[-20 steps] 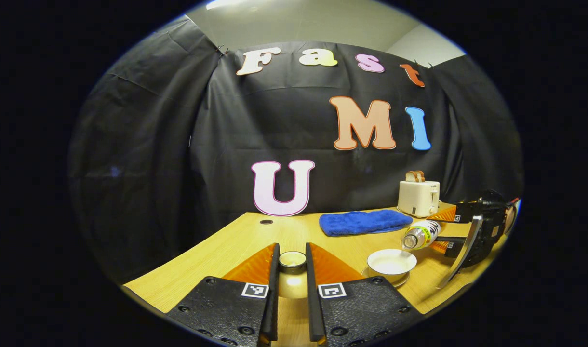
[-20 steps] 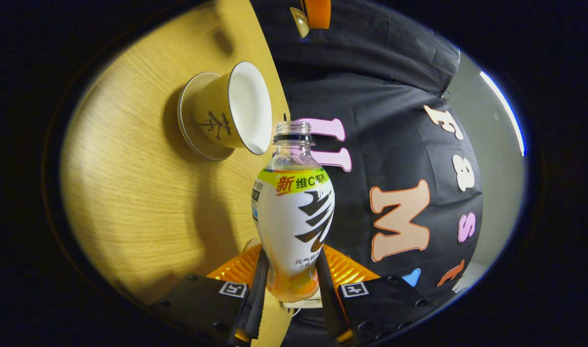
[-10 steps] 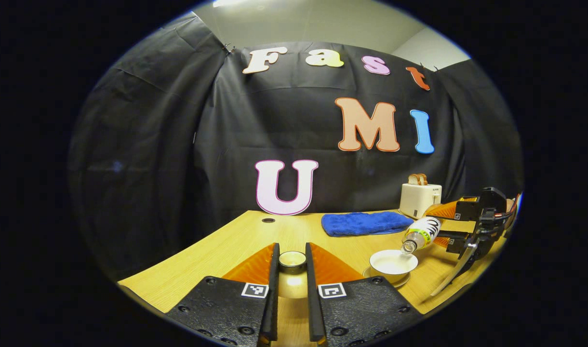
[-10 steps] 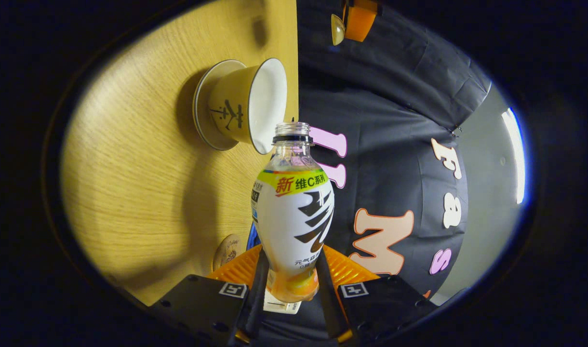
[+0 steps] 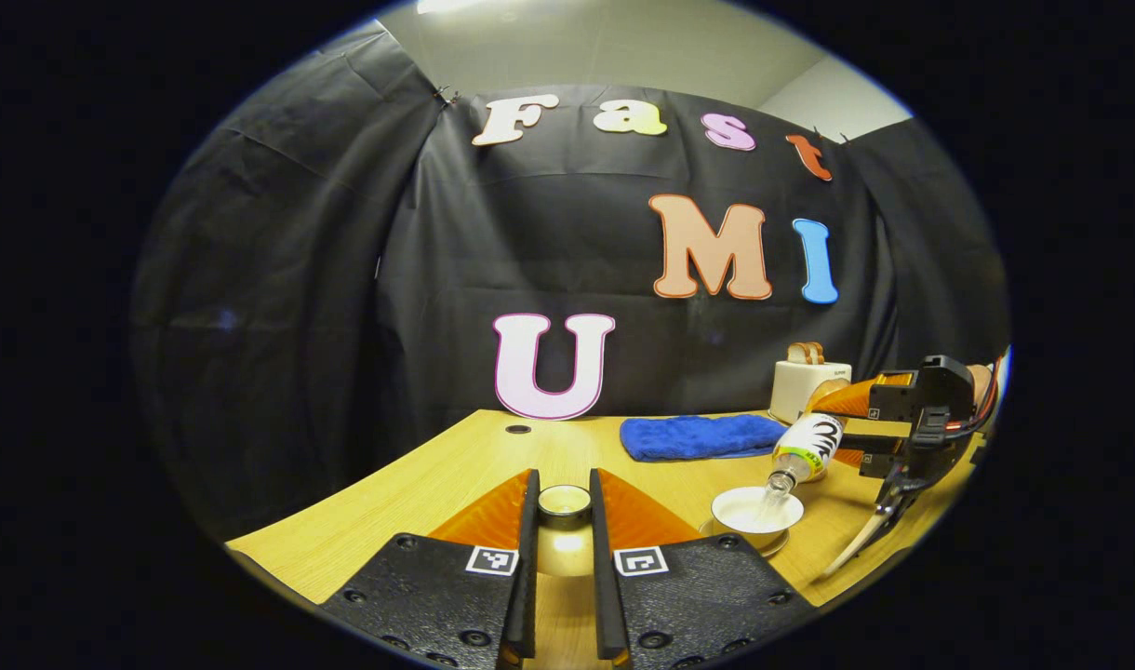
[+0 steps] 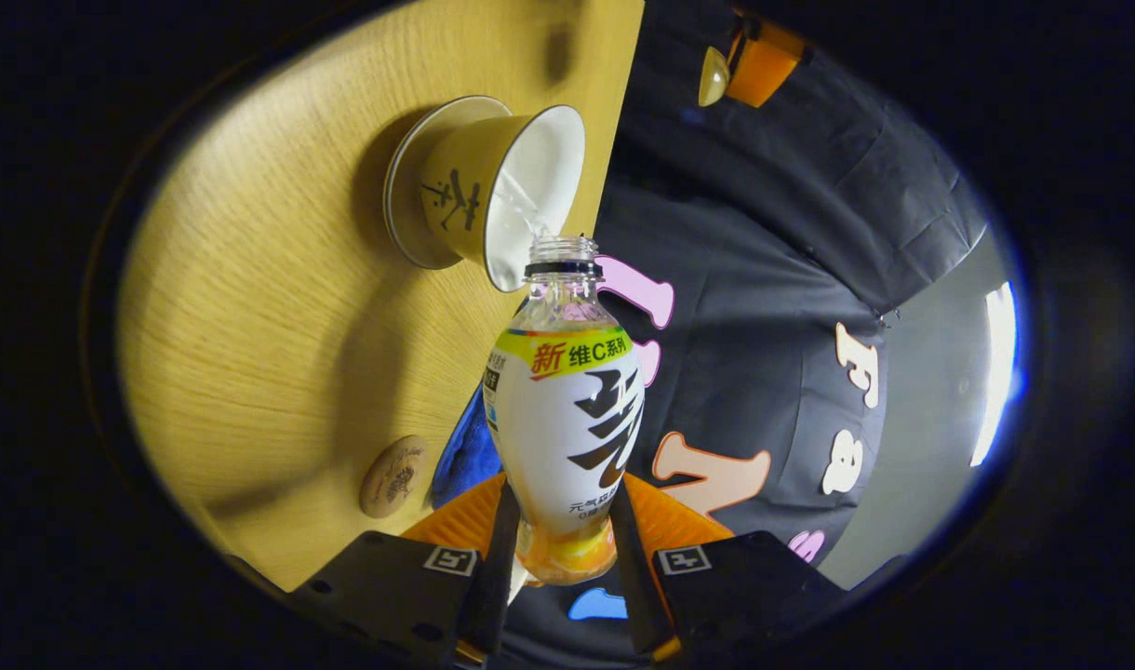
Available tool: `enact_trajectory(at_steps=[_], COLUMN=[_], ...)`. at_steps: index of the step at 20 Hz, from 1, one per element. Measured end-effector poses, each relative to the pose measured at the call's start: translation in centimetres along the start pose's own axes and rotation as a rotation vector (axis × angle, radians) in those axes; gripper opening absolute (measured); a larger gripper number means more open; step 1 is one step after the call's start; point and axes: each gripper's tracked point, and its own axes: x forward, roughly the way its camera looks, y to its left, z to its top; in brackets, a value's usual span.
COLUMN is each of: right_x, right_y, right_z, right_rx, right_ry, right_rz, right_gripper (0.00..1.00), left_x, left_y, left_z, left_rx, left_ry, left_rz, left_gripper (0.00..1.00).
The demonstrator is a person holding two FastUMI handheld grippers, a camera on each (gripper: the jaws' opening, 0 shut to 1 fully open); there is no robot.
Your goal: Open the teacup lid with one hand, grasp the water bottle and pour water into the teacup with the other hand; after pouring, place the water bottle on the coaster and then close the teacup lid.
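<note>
Table [image 5: 456, 465]: pale wood | blue towel [image 5: 698, 435]; toaster [image 5: 803, 383] by black cloth wall [image 5: 344, 279]

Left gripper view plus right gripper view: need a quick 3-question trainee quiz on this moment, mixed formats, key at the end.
1. True or false: the water bottle is tilted with its mouth over the teacup.
2. What does the left hand-held gripper hold? A) the teacup lid B) the blue towel C) the toaster
3. Fill in: the round coaster lies bare on the ____.

Key: 1 true; water streams into the cup. 2 A. 3 table. The right hand-held gripper clamps the bottle's base.
</note>
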Motion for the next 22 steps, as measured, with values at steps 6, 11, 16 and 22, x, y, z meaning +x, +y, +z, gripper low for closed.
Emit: enact_trajectory(at_steps=[6,11,16,22], right_x=[0.3,0.1,0.1,-0.2], right_y=[-0.9,-1.1,-0.9,0.0], right_z=[0.3,0.7,0.5,0.5], right_rx=[-0.112,-0.184,-0.165,-0.047], right_ry=[-0.027,-0.046,-0.047,-0.034], right_rz=[-0.023,-0.017,-0.006,0.031], right_gripper=[0.55,0.55,0.55,0.55], left_x=[-0.1,-0.1,-0.1,0.0], left_y=[-0.1,-0.8,-1.1,-1.6], left_z=[-0.3,0.2,0.2,0.1], left_rx=[-0.022,-0.030,-0.036,-0.015], left_ry=[0.005,-0.006,-0.008,-0.001], left_rz=[-0.007,-0.028,-0.037,-0.038], left_gripper=[0.23,0.23,0.22,0.23])
